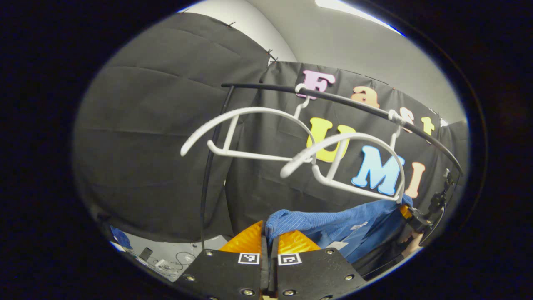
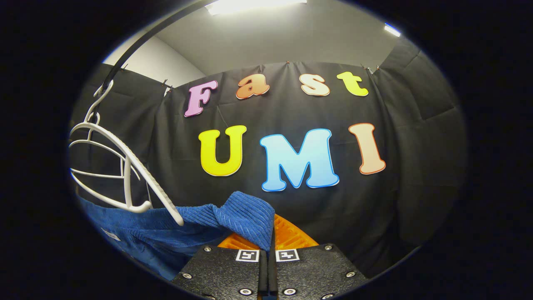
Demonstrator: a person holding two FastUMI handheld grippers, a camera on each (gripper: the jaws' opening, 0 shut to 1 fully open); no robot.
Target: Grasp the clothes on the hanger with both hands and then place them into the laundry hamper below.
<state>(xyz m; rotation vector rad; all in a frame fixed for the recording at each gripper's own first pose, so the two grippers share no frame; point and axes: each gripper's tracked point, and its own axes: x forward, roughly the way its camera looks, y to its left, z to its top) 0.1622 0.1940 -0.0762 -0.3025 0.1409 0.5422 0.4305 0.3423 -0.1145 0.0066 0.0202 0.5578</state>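
Left gripper view: the left tool (image 1: 270,239) is clenched on a corner of the blue garment (image 1: 333,227), both fingers pressing on the bunched cloth. The garment stretches slack towards the right tool (image 1: 412,216), seen farther off at its other end. Two white hangers (image 1: 250,137) hang bare on the black rail (image 1: 341,100) above; the garment appears clear of them, though the nearer hanger's tip overlaps the cloth and contact cannot be ruled out.

Right gripper view: the right tool (image 2: 268,239) is likewise closed on a folded corner of the garment (image 2: 166,225), which sags away to the left beneath the hangers (image 2: 120,166).

Assessment: the cloth is ribbed, soft and light, with no stiffness; it will droop between holds. Corner grips on doubled fabric are sound. Chief risk is snagging on a hanger tip during lowering. The hamper's position cannot be confirmed.
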